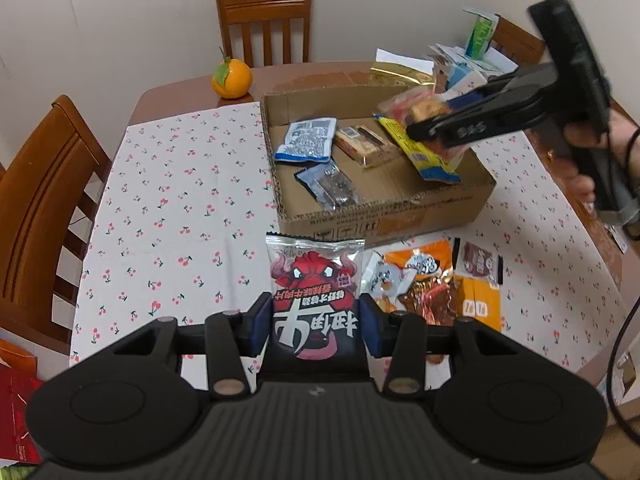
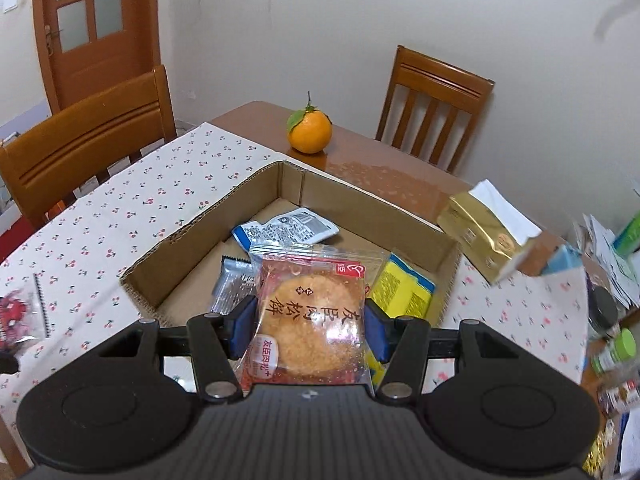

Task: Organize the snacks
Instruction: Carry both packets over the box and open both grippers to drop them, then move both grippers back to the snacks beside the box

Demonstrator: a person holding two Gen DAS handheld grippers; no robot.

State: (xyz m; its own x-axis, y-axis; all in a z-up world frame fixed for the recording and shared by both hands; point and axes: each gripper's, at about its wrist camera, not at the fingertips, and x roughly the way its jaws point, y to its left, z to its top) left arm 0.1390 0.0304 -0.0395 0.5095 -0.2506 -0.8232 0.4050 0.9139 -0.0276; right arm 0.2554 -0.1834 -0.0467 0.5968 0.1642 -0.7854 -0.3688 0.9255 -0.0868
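Observation:
My left gripper [image 1: 315, 326] is shut on a silver and black snack packet with a red bull face [image 1: 314, 280], held above the cherry-print cloth in front of the cardboard box [image 1: 384, 216]. My right gripper [image 2: 310, 322] is shut on a clear packet holding a round golden cake [image 2: 312, 312], over the box [image 2: 208, 240]. From the left wrist view the right gripper [image 1: 432, 128] hangs above the box's right side with the cake packet [image 1: 416, 108] in it. Inside the box lie a blue and white packet [image 1: 308, 142], a dark packet [image 1: 330, 186], a brown bar [image 1: 364, 144] and a yellow packet [image 1: 424, 156].
Several loose snacks [image 1: 432, 284] lie on the cloth right of the held bull packet. An orange with a leaf [image 2: 310, 130] sits on the bare table beyond the box. A gold carton [image 2: 480, 236] and clutter fill the right. Wooden chairs [image 1: 264, 20] stand around the table.

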